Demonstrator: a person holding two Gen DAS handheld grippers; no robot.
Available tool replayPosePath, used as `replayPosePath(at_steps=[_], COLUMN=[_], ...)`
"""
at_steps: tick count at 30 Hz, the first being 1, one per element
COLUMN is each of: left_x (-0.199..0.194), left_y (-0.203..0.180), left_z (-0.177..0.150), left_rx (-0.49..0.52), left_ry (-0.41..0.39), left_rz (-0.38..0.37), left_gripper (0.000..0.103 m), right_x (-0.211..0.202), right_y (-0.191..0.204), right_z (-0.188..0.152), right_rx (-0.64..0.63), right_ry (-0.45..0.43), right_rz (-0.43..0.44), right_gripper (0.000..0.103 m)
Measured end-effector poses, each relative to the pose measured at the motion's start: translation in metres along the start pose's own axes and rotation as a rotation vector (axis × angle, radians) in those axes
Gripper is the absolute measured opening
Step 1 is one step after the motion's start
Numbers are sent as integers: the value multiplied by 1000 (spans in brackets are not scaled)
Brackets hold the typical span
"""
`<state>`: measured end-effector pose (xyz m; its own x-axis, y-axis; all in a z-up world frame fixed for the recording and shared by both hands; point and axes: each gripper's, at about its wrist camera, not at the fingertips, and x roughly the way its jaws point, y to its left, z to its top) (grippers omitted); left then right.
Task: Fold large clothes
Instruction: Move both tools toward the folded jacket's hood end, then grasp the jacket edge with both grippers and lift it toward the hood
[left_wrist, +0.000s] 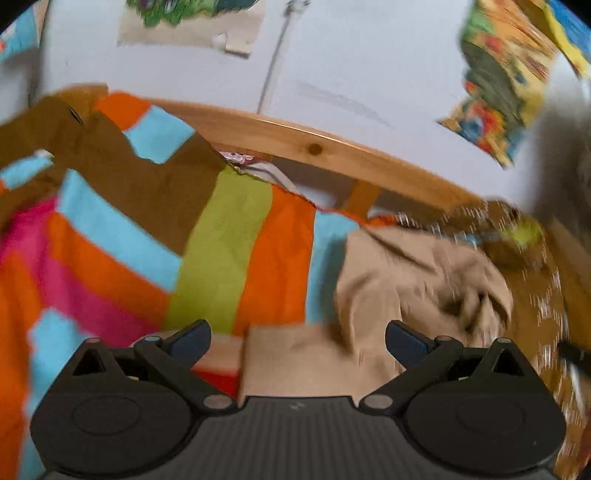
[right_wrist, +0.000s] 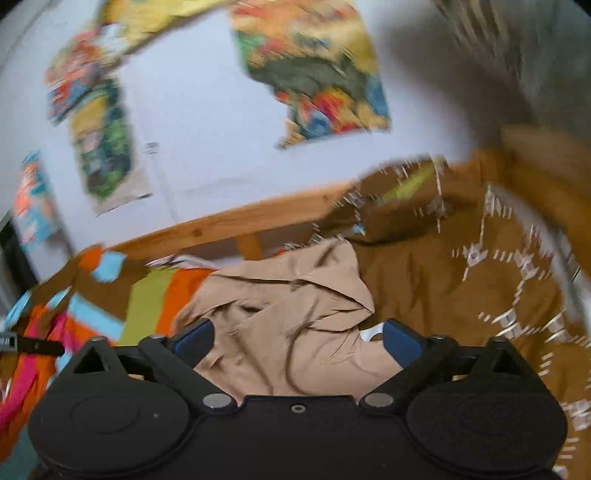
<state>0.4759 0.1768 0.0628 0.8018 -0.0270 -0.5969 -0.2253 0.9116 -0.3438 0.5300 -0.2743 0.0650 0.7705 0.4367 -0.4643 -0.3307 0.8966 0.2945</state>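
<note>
A crumpled beige garment (right_wrist: 295, 306) lies in a heap on the bed; in the left wrist view the same beige garment (left_wrist: 417, 280) sits to the right of centre. My right gripper (right_wrist: 298, 338) hovers over its near edge with the jaws wide apart and no cloth pinched between the blue pads. My left gripper (left_wrist: 298, 338) is open too, over a flat beige fold at the garment's left side, touching nothing that I can see. Both pictures are blurred by motion.
The bed is covered by a striped sheet (left_wrist: 221, 240) in orange, blue, green, pink and brown. A brown patterned blanket (right_wrist: 461, 277) lies right of the garment. A wooden bed rail (left_wrist: 314, 147) runs along the far side, before a white wall with posters (right_wrist: 317, 74).
</note>
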Motion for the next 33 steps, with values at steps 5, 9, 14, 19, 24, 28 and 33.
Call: replayPosePath(at_steps=[5, 9, 14, 19, 24, 28, 33], left_x=[76, 120, 155, 164, 151, 115, 33], left_y=[-10, -11, -23, -29, -37, -50, -45], left_z=[17, 26, 35, 33, 29, 23, -13], left_rx=[-64, -188, -194, -170, -108, -13, 78], left_ry=[29, 49, 109, 169, 135, 48, -134], left_rz=[-89, -165, -198, -258, -284, -288, -352], left_gripper=[102, 98, 92, 63, 6, 2, 2], right_x=[47, 77, 125, 167, 178, 151, 74], right_y=[-24, -36, -38, -31, -19, -4, 19], right_z=[16, 36, 56, 63, 54, 49, 34], right_rx=[81, 82, 146, 165, 114, 16, -163], right_ry=[29, 28, 35, 93, 138, 65, -146], right_rz=[-76, -120, -130, -111, -78, -62, -10], right_gripper=[90, 87, 78, 76, 25, 6, 1])
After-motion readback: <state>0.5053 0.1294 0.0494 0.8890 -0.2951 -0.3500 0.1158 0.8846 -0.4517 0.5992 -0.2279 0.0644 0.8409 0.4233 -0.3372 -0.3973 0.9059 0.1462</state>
